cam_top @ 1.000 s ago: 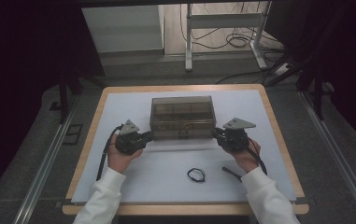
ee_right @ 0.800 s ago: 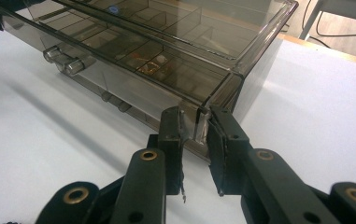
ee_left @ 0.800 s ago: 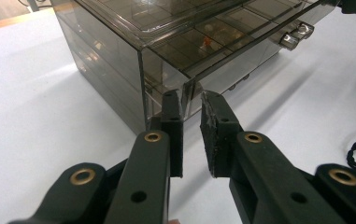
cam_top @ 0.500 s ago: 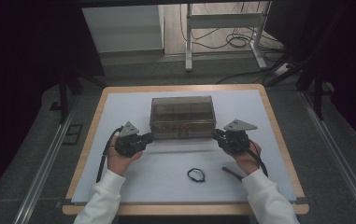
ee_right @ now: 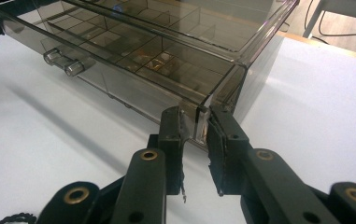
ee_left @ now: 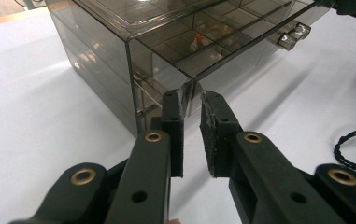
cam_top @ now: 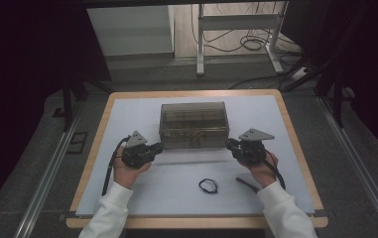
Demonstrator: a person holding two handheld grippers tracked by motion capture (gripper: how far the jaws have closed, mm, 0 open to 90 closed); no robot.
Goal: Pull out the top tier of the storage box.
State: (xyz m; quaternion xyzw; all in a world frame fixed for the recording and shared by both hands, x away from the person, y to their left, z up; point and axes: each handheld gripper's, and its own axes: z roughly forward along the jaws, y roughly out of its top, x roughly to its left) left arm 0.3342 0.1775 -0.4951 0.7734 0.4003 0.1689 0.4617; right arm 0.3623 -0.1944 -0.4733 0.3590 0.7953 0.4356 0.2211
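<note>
A smoky clear drawer box (cam_top: 193,121) stands mid-table, divided inside into small compartments. Its lower drawer (ee_left: 241,56) sticks out a little toward me, with a clear knob (ee_left: 291,37) on its front. My left gripper (cam_top: 157,147) is at the drawer front's left end; in the left gripper view the jaws (ee_left: 192,100) stand narrow, pinching that end's edge. My right gripper (cam_top: 229,144) is at the right end, and its jaws (ee_right: 195,116) are closed on the corner of the drawer front (ee_right: 202,122). A small orange item (ee_left: 196,41) lies in one compartment.
A black cord loop (cam_top: 208,185) and a short dark strip (cam_top: 246,184) lie on the white mat (cam_top: 137,109) in front of the box, between my hands. The wooden table edge (cam_top: 295,148) frames the mat. Metal frames and cables sit beyond the table.
</note>
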